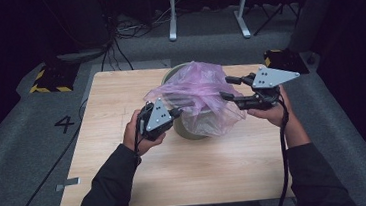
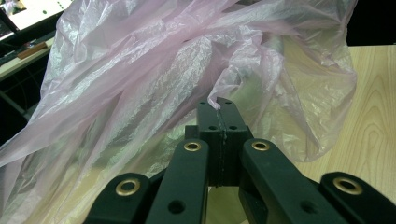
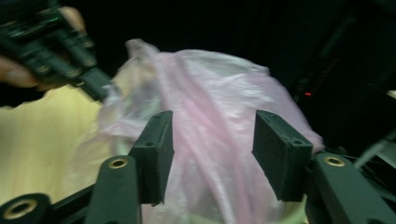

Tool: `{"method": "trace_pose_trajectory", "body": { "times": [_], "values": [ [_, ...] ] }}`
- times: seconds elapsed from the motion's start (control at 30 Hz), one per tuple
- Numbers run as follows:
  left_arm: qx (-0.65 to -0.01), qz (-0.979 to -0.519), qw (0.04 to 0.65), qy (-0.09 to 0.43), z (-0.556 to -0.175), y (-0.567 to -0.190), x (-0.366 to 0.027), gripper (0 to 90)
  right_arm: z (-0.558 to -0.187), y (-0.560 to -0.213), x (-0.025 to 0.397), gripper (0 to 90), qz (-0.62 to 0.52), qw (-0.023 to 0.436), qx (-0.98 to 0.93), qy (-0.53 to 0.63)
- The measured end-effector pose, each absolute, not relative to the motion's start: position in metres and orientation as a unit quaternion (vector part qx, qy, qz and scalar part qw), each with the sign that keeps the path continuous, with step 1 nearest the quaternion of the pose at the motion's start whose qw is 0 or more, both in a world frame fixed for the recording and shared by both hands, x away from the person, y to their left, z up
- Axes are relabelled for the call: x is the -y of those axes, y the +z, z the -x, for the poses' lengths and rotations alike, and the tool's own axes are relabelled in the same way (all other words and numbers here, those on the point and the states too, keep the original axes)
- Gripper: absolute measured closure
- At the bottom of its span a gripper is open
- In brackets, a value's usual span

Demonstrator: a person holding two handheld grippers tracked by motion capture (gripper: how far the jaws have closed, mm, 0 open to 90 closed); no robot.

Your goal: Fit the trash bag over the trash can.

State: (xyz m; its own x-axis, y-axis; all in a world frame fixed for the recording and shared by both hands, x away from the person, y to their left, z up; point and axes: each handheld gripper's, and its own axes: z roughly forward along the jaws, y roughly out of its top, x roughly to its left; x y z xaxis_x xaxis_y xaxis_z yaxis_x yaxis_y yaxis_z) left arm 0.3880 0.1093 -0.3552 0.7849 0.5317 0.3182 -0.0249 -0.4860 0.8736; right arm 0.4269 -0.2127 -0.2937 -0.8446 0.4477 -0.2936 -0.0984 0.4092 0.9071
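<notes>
Work in hand: fitting a thin pink plastic bag into or over a pale round bin, as I judge it
Bin: stands upright on the wooden table, near the middle of the far edge, a little toward the right corner
Bag: heaped loosely on top of the bin, spilling down its front and right side; not yet spread round the rim, by the look of it
Left gripper: at the bin's near-left side; jaws pressed flat together with a small fold of the film pinched at their tips; the bag pulls up from that fold in long creases
Right gripper: raised at the right of the bag, jaws spread wide with pink film seen between them in its own view; nothing clamped; whether a pad brushes the film I cannot tell, the view is blurred
How the bag will handle: very light, limp and slippery; it crumples and stretches rather than holding a shape, and a hard tug could tear it or slide it out of the pinch
Where to take hold: a bunched edge of the mouth opposite the left pinch, several layers together, not one sheet
Bin's behaviour: seems light enough to tip or shift if the film drags on it
</notes>
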Motion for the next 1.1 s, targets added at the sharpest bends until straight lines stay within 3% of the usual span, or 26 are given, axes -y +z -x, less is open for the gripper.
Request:
{"method": "trace_pose_trajectory", "body": {
  "times": [0.33,0.5,0.63,0.7,0.87,1.1],
  "values": [
    [-0.154,-0.814,0.487,0.278,-0.389,-0.355,-0.111,90.0,-0.447,-0.300,0.191,44.9,-0.108,0.261,-0.835,0.472],
    [-0.155,-0.811,0.493,0.273,-0.389,-0.355,-0.114,90.0,-0.454,-0.306,0.186,54.1,-0.102,0.256,-0.850,0.449],
    [-0.151,-0.812,0.494,0.271,-0.389,-0.354,-0.116,90.0,-0.461,-0.311,0.183,77.1,-0.115,0.271,-0.857,0.423],
    [-0.151,-0.813,0.494,0.269,-0.389,-0.355,-0.117,90.0,-0.463,-0.311,0.184,82.6,-0.122,0.273,-0.854,0.425],
    [-0.143,-0.823,0.482,0.265,-0.388,-0.359,-0.121,90.0,-0.476,-0.309,0.193,88.9,-0.174,0.271,-0.836,0.444],
    [-0.153,-0.837,0.462,0.251,-0.389,-0.372,-0.140,90.0,-0.501,-0.311,0.210,90.0,-0.255,0.274,-0.804,0.463]
  ]
}}
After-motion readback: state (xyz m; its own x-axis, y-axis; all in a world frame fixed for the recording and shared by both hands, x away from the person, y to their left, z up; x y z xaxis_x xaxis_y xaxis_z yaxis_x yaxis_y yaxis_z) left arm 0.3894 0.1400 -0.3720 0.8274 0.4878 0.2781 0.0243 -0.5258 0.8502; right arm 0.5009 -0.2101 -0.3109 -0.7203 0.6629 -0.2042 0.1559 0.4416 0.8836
